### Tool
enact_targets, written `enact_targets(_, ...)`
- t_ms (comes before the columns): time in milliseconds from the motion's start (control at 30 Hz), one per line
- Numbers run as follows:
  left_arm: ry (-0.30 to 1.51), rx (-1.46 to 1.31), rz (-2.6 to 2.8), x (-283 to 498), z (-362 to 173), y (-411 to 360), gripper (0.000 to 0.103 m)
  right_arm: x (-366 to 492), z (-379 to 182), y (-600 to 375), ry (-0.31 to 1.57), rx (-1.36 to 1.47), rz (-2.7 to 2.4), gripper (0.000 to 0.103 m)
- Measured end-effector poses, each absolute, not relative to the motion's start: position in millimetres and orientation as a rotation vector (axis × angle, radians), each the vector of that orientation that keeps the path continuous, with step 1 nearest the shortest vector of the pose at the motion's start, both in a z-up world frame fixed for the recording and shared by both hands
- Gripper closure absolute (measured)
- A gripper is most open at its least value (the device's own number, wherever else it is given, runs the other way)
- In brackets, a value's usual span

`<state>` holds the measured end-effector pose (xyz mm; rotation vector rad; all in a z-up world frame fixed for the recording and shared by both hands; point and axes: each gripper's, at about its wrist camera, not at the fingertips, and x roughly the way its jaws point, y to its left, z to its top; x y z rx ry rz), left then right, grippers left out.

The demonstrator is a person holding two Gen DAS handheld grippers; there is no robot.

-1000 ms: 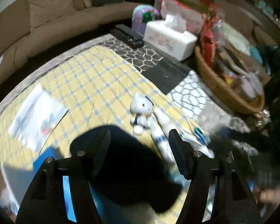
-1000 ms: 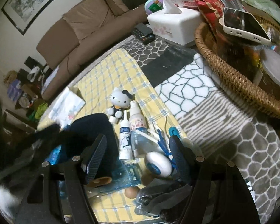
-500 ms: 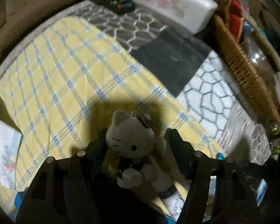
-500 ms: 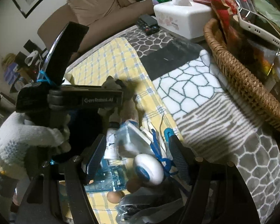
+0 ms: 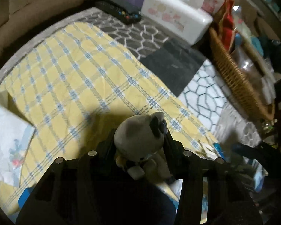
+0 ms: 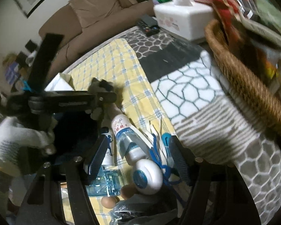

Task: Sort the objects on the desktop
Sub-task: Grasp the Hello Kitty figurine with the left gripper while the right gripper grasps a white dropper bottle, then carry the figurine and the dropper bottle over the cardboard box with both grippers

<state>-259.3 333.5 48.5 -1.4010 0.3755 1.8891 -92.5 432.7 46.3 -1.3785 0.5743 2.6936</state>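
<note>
The cat figurine (image 5: 139, 140) is pinched between the fingers of the left gripper (image 5: 138, 146), which were spread around it half a second ago; it appears lifted off the yellow checked cloth (image 5: 75, 78), though shadow obscures contact. One object is thus secured for sorting. The right gripper (image 6: 138, 155) is held spread above the white bottle (image 6: 127, 136).

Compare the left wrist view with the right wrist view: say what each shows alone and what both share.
Only the left wrist view shows the cat toy pinched between the left gripper fingers. Only the right wrist view shows the bottle, the eggs, the gloved hand and the open right gripper. Both show the tissue box, the basket and the yellow cloth.
</note>
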Motion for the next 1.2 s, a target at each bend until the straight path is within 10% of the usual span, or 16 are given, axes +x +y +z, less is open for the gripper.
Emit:
enact_targets(367, 0.308, -1.409, 1.889, -265, 65, 296, 0.059, -151, 20, 400, 0.198, -1.752, 2.598, 0.045)
enact_targets(500, 0.289, -1.385, 1.888, -265, 72, 293, 0.059, -157, 13, 387, 0.075, -1.757, 2.559, 0.068)
enact_targets(933, 0.116, -1.261, 1.922, -251, 152, 235, 0.059, -121, 67, 445, 1.205, -1.391, 2.758, 0.072)
enact_targets(1200, 0.014, -1.145, 1.953, -211, 231, 150, 0.059, -97, 144, 425, 1.514, -1.076, 2.958, 0.072)
